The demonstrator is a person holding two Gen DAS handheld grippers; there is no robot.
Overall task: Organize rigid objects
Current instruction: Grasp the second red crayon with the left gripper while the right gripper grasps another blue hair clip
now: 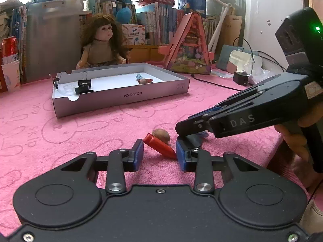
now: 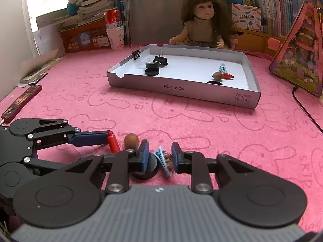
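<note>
On the pink cloth (image 1: 60,133) near the front edge, a red peg (image 1: 160,146) is lying slantwise between the blue pads of the left gripper (image 1: 159,153), its ends touching both pads, with a brown nut (image 1: 160,134) just behind it. Beside it, the right gripper (image 2: 160,157) is pinching a blue comb clip (image 2: 164,159) next to a black disc (image 2: 150,164). Farther back, a white tray (image 2: 181,91) is holding binder clips (image 2: 160,59), discs and another peg.
</note>
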